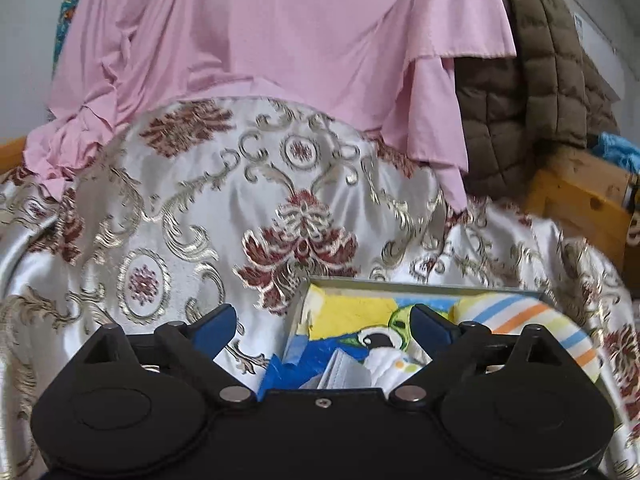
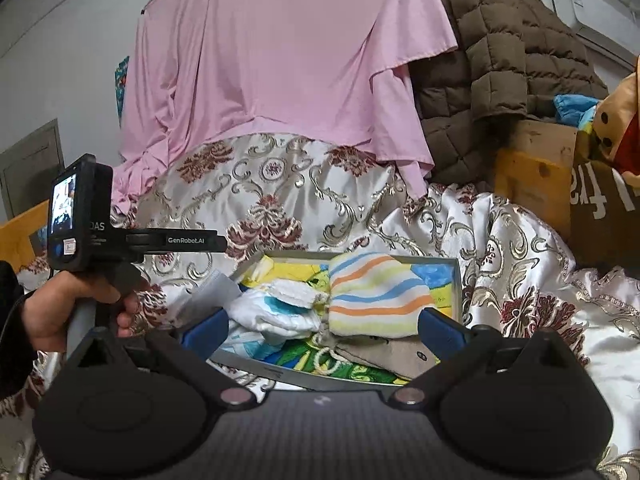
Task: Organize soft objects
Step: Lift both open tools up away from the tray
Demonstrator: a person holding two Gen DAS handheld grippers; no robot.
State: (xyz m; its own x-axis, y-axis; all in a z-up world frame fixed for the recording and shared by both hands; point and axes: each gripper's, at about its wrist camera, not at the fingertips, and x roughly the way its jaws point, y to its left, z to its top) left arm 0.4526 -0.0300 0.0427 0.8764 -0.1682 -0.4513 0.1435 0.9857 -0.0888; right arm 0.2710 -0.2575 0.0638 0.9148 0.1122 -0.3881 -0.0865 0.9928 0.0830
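Observation:
A shallow grey-rimmed tray with a colourful painted bottom lies on a brocade bedspread. In it are a folded striped cloth, a white cloth with blue patches and a beige cloth. My right gripper stands open at the tray's near edge, its blue fingertips wide on either side of the cloths and not pressing them. My left gripper is open over the tray's left corner; the striped cloth lies to its right. In the right wrist view a hand holds the left gripper to the tray's left.
A pink sheet hangs behind the bedspread, with a brown quilted jacket beside it. At the right are a wooden bed frame and a plush toy. A white packet lies by the tray's left rim.

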